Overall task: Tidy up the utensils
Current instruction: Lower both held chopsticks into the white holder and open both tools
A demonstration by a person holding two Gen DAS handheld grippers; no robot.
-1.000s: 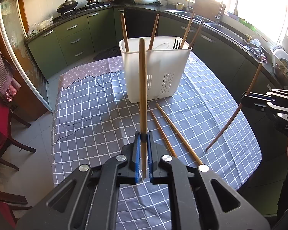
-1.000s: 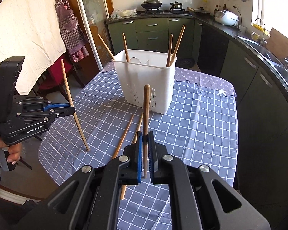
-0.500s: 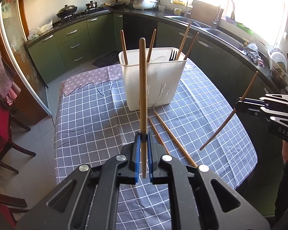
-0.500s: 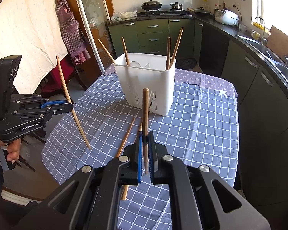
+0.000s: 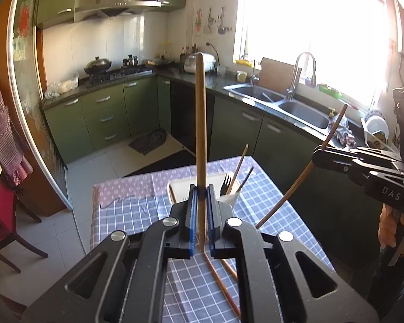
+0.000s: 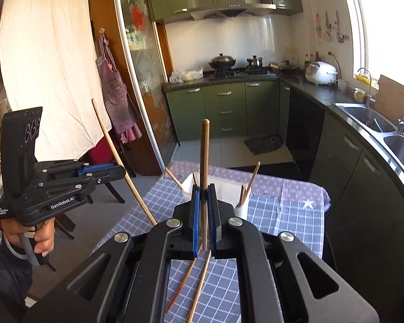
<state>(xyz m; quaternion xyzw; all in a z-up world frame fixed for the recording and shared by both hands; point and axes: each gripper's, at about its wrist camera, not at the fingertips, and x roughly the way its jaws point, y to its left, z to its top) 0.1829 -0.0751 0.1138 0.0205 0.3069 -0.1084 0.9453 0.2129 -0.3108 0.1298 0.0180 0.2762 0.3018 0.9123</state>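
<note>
Clearly light, stiff and slender: a round wooden chopstick (image 5: 201, 140) pinched low on its shaft in the left hand-held gripper (image 5: 201, 215), standing near upright above the white plastic utensil holder (image 5: 175, 188) at the far end of the table (image 5: 121, 215). Likewise a second chopstick (image 6: 204, 161), clamped between the blue ribbed pads of the right hand-held gripper (image 6: 204, 215). Smooth lacquered wood, so probably prone to pivoting or slipping in a narrow pinch; best held near mid-length, tapered end down. Two more loose chopsticks (image 6: 194, 282) lying on the near checked cloth. Black fork (image 5: 225, 184) and several chopsticks already upright in the holder's right corner.
</note>
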